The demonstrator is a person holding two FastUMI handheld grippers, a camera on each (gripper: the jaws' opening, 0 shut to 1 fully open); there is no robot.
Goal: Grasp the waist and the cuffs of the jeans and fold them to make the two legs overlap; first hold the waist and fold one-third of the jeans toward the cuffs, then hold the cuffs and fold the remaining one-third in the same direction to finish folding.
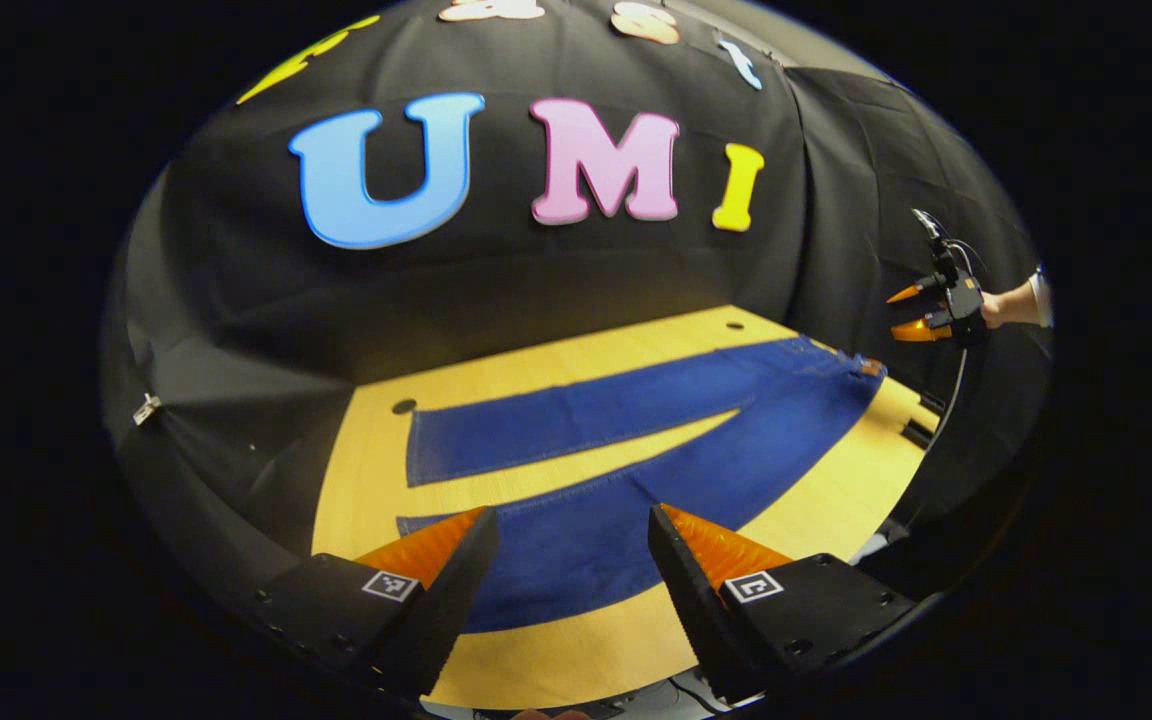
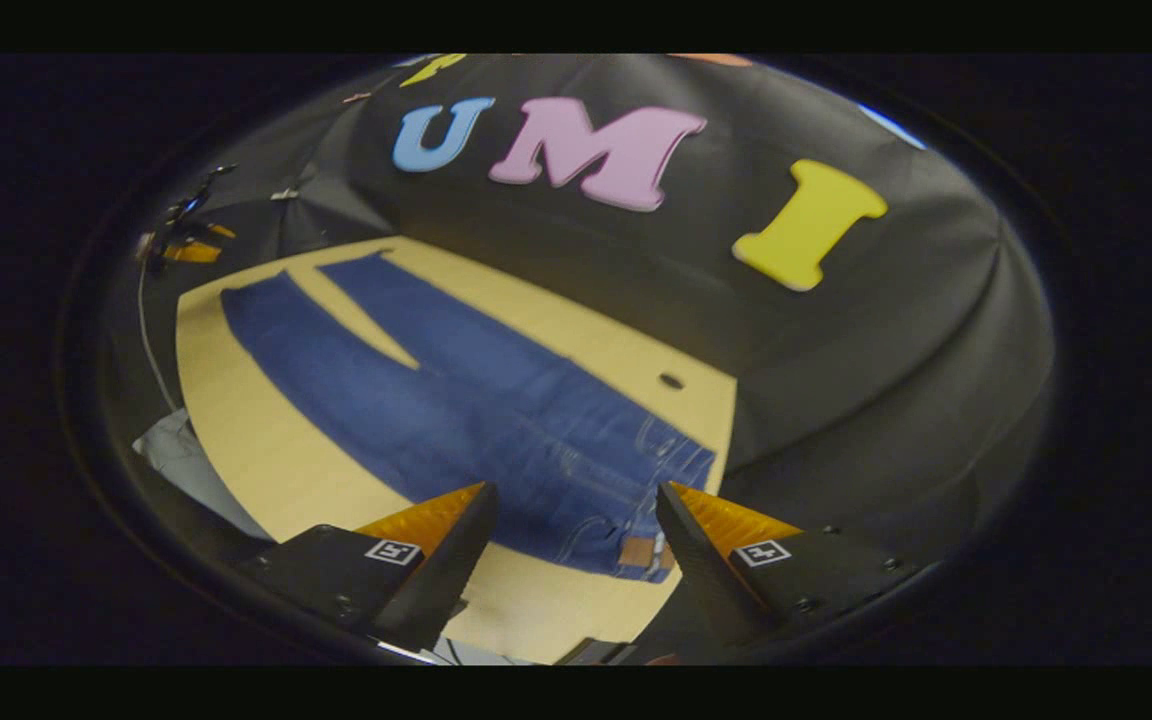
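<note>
1. The jeans (image 2: 456, 400) are matt blue denim cloth with a woven grain and visible seams.
2. The table (image 1: 576, 655) under the jeans looks like smooth, pale wood.
3. A brown patch (image 2: 641, 551) at the jeans' waist is perhaps leather.
4. Behind the table, the booth wall (image 1: 266, 300) is matt black cloth.
</note>
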